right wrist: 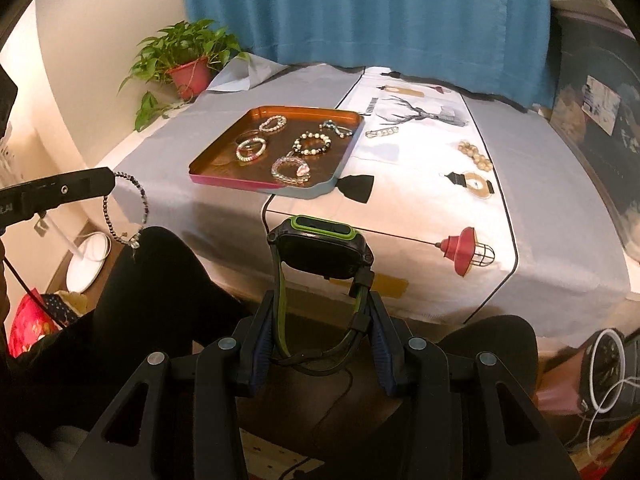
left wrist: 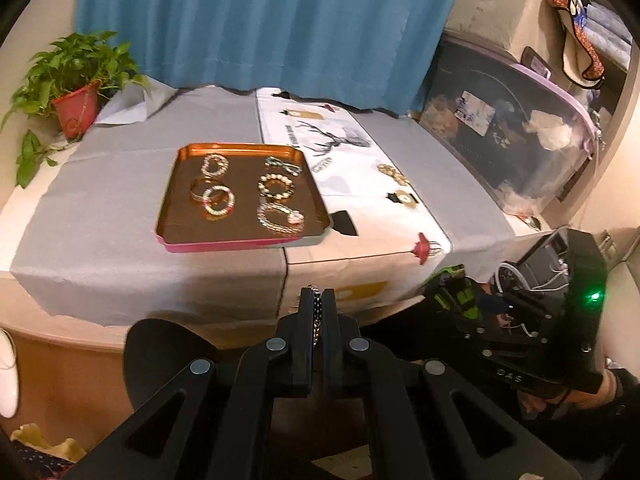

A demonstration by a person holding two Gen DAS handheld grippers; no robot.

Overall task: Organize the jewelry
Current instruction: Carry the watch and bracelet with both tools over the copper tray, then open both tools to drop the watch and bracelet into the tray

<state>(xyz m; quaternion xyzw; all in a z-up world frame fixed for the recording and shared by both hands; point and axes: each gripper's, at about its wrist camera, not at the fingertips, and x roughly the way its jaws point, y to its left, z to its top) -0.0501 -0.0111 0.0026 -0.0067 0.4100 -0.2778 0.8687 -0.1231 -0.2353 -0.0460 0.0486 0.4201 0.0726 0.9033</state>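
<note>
An orange tray on the grey-covered table holds several bead bracelets. My left gripper is shut on a dark beaded bracelet, held off the table's front edge; in the right wrist view that bracelet hangs from its fingers. My right gripper is shut on the strap of a black and green watch, in front of the table; the watch also shows in the left wrist view. A silver chain and a gold bead bracelet lie on the white runner.
A potted plant stands at the table's far left corner. A blue curtain hangs behind. A clear storage bin sits to the right. My knees are below the table's front edge.
</note>
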